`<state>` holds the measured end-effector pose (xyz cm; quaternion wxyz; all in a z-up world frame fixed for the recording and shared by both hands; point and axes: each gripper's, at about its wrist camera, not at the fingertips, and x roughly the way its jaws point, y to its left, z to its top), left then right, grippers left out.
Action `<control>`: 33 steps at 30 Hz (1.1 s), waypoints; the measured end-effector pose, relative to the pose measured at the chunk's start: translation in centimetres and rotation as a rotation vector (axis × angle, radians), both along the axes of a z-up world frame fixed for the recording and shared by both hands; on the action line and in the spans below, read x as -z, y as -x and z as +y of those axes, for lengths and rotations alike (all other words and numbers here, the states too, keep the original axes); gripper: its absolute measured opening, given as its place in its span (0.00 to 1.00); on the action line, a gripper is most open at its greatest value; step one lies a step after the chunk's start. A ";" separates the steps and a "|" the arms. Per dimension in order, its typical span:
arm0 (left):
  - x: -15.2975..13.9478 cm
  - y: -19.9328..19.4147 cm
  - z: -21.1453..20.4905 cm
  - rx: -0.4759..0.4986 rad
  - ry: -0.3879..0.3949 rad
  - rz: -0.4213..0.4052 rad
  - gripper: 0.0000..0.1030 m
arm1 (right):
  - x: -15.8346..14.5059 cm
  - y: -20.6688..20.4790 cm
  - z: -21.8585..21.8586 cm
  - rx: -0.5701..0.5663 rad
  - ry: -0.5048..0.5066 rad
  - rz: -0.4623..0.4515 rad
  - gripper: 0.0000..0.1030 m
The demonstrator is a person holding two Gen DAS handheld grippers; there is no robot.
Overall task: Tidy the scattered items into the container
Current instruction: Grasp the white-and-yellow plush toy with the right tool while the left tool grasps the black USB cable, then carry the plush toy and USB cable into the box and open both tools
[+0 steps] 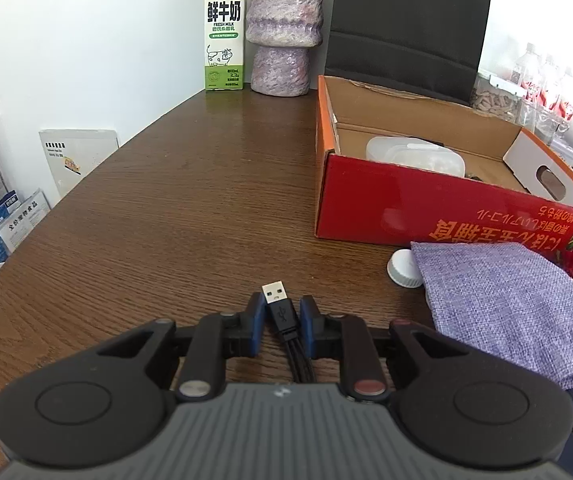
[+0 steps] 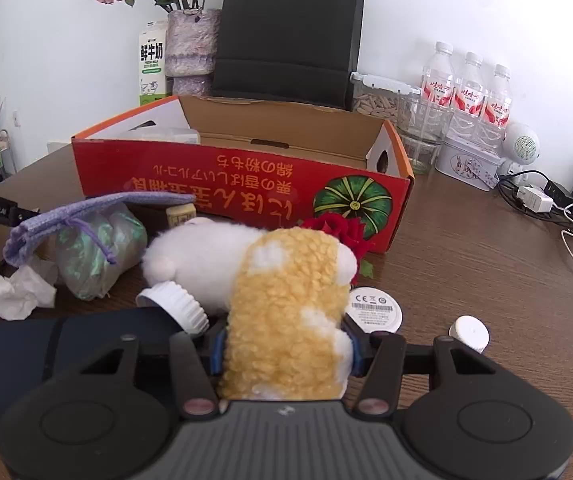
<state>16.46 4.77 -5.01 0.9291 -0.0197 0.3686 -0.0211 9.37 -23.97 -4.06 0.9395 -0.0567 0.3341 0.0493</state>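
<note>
My left gripper [image 1: 282,312] is shut on a black USB cable [image 1: 282,316], its plug poking out ahead over the table. The red cardboard box [image 1: 426,208] stands open to the right, a clear plastic tub [image 1: 414,152] inside. My right gripper [image 2: 286,344] is shut on a white and yellow plush toy [image 2: 278,292], in front of the box [image 2: 246,176]. A purple cloth pouch [image 1: 498,300] [image 2: 66,216], white lids [image 1: 404,268] [image 2: 178,304] [image 2: 468,332], a white disc [image 2: 374,306], a red rose [image 2: 342,232], crumpled tissue [image 2: 14,292] and a green plastic bundle [image 2: 94,248] lie around.
A milk carton [image 1: 224,32], a stone-look vase [image 1: 282,28] and a black bag [image 1: 406,28] stand at the back. Water bottles [image 2: 466,88], glass jars [image 2: 422,128], a tin [image 2: 466,160] and chargers with cables [image 2: 546,200] fill the right. A dark case [image 2: 26,348] lies front left.
</note>
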 end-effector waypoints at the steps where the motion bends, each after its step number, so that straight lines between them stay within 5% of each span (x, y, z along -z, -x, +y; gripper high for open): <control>1: 0.0 0.0 0.1 0.004 0.005 0.000 0.19 | 0.0 0.0 0.0 0.000 0.001 -0.001 0.50; 33: -8.1 4.7 0.2 0.102 0.032 -0.298 0.14 | -5.6 2.6 0.1 -0.023 -0.050 -0.199 0.49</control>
